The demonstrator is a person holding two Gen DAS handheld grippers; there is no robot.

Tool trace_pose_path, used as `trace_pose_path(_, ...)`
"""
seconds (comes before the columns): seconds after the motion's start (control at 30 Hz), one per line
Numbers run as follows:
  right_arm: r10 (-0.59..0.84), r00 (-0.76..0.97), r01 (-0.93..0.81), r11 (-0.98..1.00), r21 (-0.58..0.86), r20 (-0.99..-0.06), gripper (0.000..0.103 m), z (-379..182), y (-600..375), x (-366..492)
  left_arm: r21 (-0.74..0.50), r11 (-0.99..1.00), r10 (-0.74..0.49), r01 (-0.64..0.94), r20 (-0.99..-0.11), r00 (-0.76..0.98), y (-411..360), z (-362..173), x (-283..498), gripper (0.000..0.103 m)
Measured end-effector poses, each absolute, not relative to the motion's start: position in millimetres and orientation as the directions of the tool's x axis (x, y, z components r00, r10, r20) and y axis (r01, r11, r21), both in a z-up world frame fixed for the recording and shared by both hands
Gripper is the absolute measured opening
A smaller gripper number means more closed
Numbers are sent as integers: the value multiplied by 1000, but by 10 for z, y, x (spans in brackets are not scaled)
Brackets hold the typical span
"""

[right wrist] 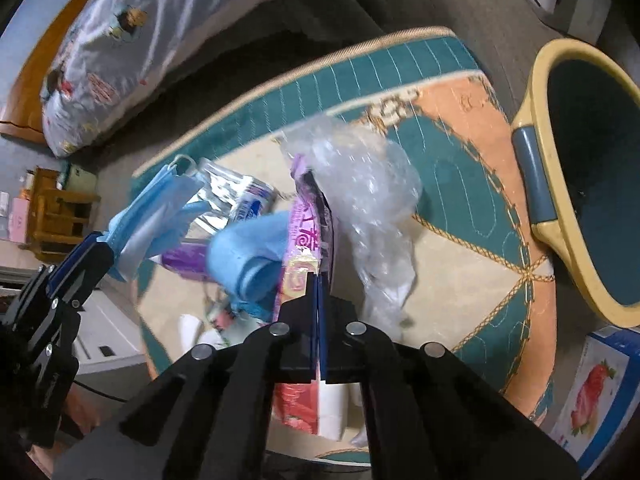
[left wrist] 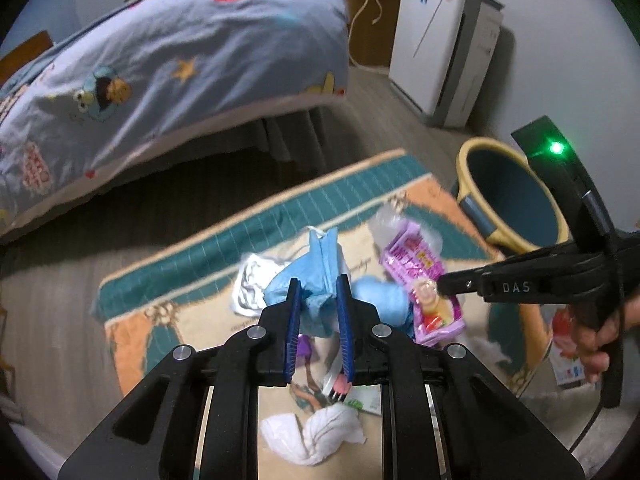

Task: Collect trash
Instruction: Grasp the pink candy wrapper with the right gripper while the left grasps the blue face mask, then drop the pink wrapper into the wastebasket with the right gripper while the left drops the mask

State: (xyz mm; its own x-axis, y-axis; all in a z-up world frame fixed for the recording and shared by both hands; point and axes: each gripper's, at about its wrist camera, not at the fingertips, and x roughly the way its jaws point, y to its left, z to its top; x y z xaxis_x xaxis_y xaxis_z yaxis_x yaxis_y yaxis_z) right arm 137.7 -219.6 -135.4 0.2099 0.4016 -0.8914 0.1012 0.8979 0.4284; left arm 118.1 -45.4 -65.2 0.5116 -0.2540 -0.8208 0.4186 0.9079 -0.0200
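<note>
In the left wrist view a blue face mask (left wrist: 316,268) is pinched by the left gripper (left wrist: 319,286) above the rug (left wrist: 280,208) — in the right wrist view a pink snack wrapper (right wrist: 298,248) (beside crumpled clear plastic (right wrist: 360,184)) is clamped by the right gripper (right wrist: 317,280), near the bin (right wrist: 536,184).

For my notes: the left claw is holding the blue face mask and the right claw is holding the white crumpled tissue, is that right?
Not quite: the left claw does hold the blue face mask, but the right claw is shut on the pink snack wrapper, as the right wrist view shows.
</note>
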Motion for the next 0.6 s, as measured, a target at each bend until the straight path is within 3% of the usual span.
trace_pose_path(0.6, 271, 461, 18, 949, 314, -845, 0, -516, -2571, 1323, -25, 892, -347, 451, -678, 649, -525, 63, 1080, 18)
